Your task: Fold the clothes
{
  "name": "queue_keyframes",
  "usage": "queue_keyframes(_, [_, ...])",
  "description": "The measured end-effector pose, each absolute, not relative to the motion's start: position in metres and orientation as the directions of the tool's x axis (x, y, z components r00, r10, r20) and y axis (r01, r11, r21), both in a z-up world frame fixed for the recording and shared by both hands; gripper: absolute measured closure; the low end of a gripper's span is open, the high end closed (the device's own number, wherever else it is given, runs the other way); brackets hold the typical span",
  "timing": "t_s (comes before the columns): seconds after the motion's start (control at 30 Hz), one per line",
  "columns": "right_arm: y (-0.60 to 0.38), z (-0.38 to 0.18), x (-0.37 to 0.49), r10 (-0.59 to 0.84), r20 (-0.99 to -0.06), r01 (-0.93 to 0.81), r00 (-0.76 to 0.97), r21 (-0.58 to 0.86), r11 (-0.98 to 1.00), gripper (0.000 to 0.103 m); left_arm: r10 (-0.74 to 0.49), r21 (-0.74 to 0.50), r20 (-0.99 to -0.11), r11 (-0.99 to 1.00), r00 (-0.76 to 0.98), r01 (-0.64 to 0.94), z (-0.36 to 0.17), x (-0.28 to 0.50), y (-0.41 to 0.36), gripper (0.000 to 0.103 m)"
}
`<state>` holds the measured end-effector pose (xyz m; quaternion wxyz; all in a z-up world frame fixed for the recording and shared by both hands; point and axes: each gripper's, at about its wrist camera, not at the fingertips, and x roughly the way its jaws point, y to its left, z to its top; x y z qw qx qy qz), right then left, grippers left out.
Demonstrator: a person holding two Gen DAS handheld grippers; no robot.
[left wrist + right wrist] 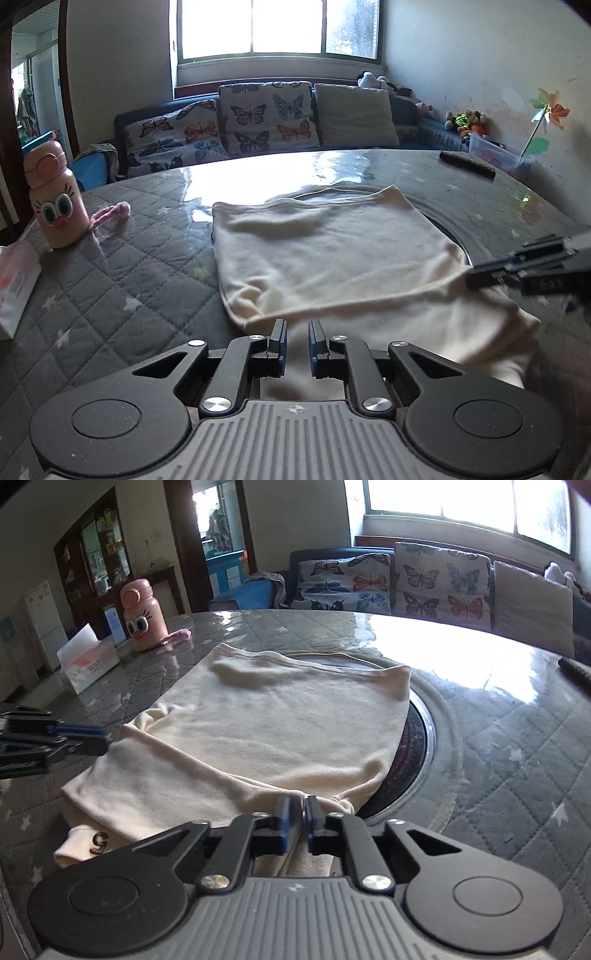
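The shirt [273,723] is lying part-folded mid-bench, beside the bottle [142,614]. Right gripper [303,821] is pinching its near edge; left gripper [297,341] is hovering agape. Likely mid-fold; next calls for carrying that edge across.

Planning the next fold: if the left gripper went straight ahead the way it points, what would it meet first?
Probably the cream garment: the left gripper, jaws slightly apart, sits at its near edge, so it would slide onto the cloth. Height above the fabric is unclear.
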<state>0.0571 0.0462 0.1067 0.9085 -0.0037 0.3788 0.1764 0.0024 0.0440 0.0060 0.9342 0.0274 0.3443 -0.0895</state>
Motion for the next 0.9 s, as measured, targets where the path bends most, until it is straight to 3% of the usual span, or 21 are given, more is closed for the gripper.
queue_keyframes(0.2, [0.05,0.101,0.059,0.321,-0.694,-0.325,0.645,0.131,0.937,0.085,-0.14,-0.005,-0.663,0.983,0.736,0.183,-0.005,0.019,0.043,0.09])
queue_keyframes(0.27, [0.051,0.1,0.059,0.32,-0.695,-0.324,0.644,0.13,0.937,0.089,-0.141,-0.009,-0.665,0.983,0.734,0.181,-0.007,0.02,0.045,0.089])
queue_keyframes(0.33, [0.052,0.1,0.058,0.305,-0.692,-0.315,0.654,0.117,0.942,0.099,-0.14,-0.011,-0.664,0.984,0.735,0.178,-0.007,0.021,0.046,0.089])
queue_keyframes(0.4, [0.052,0.104,0.055,0.289,-0.681,-0.308,0.673,0.096,0.946,0.101,-0.135,-0.009,-0.661,0.985,0.738,0.172,-0.006,0.02,0.047,0.089])
queue_keyframes(0.7, [0.051,0.101,0.051,0.268,-0.686,-0.311,0.677,0.064,0.948,0.097,-0.13,0.003,-0.649,0.985,0.749,0.173,-0.003,0.013,0.047,0.088])
queue_keyframes(0.9, [0.059,0.105,0.036,0.306,-0.703,-0.387,0.642,0.047,0.921,0.093,-0.198,0.014,-0.63,0.964,0.751,0.267,0.007,-0.01,0.03,0.088])
